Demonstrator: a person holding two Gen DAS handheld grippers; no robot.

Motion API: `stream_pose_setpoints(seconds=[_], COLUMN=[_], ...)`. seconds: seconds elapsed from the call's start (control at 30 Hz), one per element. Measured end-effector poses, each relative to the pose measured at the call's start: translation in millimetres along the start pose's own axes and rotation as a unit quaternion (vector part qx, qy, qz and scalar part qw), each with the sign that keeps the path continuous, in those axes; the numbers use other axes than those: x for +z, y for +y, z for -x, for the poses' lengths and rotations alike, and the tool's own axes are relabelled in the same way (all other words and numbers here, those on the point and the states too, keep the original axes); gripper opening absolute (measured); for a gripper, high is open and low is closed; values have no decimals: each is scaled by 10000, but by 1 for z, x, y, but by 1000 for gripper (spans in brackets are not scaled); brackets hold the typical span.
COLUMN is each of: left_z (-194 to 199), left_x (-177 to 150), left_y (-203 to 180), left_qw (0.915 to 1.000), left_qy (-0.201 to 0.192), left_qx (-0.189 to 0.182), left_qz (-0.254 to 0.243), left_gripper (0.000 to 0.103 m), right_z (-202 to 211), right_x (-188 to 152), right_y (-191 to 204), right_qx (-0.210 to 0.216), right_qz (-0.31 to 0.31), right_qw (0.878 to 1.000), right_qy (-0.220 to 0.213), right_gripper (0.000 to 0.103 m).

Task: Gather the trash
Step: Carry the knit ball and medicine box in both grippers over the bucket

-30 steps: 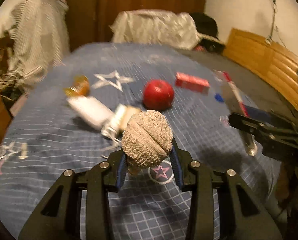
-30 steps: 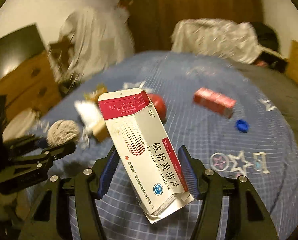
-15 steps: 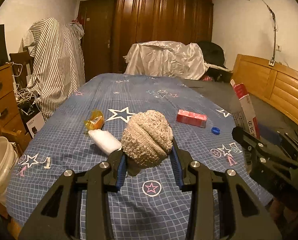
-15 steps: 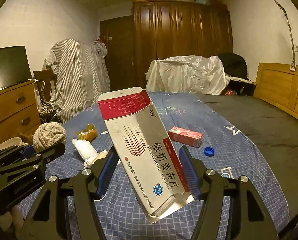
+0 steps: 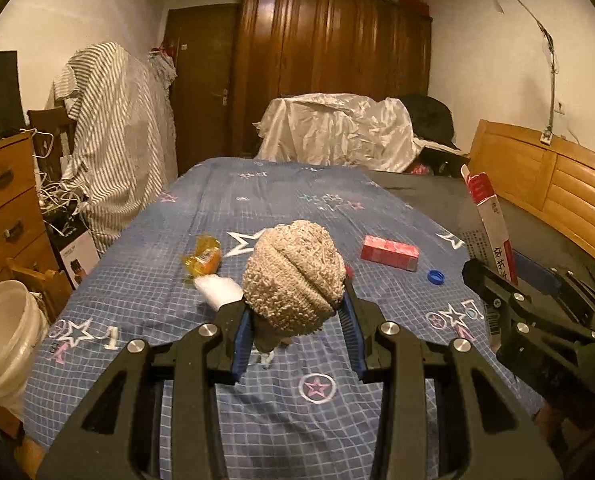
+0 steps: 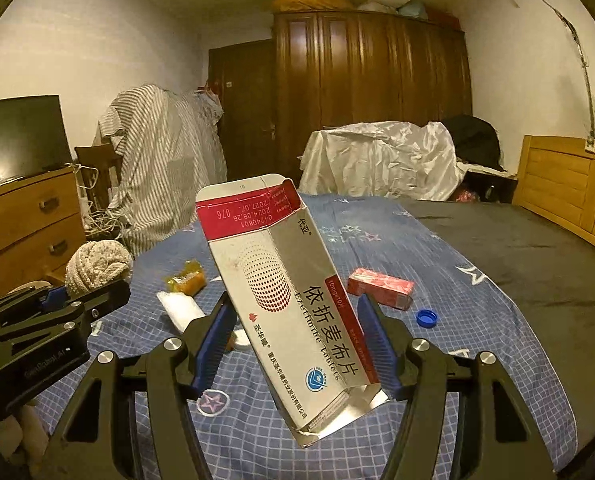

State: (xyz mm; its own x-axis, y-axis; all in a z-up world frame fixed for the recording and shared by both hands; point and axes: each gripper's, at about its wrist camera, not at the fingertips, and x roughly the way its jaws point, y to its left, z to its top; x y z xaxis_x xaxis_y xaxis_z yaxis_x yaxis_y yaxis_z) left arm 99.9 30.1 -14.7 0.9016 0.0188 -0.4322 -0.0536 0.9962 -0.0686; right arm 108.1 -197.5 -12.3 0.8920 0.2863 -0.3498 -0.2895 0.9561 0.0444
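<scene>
The left hand-held gripper is clamped on a beige knitted ball; the right hand-held gripper grips an opened medicine box, both raised above the bed. The box's long axis tilts, red flap end up and away. A red carton, blue cap and orange wrapper lie on the blue sheet.

We are seeing right gripper clamping tall white-and-red cardboard medicine box, box tilting, open flap hanging at bottom. Left gripper is sitting at left edge, gripping beige knitted fabric ball. Blue checked star-print bedsheet is lying below us. On sheet: small red rectangular carton, blue plastic bottle cap just beside it, crumpled orange wrapper, white wad near wrapper.
</scene>
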Motion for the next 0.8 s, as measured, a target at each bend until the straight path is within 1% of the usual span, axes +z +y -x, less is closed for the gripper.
stream_pose_setpoints(seconds=[0.13, 0.3, 0.57, 0.8], left_z=[9, 22, 46, 71], left_x=[9, 22, 35, 39], left_y=[22, 60, 133, 200], left_qw=[9996, 9976, 9898, 9795], left_qy=[-122, -254, -405, -451], left_qx=[222, 597, 1257, 1788], left_qz=[96, 235, 528, 810], left_gripper=[37, 37, 37, 37], right_z=[-4, -12, -34, -52], right_x=[15, 42, 79, 102], right_y=[17, 57, 151, 251], right_qx=[226, 627, 1345, 2034], right_qz=[110, 298, 624, 950], right_qw=[9996, 9974, 9889, 9744], right_qy=[-90, -193, -125, 99], right_gripper=[64, 64, 64, 64])
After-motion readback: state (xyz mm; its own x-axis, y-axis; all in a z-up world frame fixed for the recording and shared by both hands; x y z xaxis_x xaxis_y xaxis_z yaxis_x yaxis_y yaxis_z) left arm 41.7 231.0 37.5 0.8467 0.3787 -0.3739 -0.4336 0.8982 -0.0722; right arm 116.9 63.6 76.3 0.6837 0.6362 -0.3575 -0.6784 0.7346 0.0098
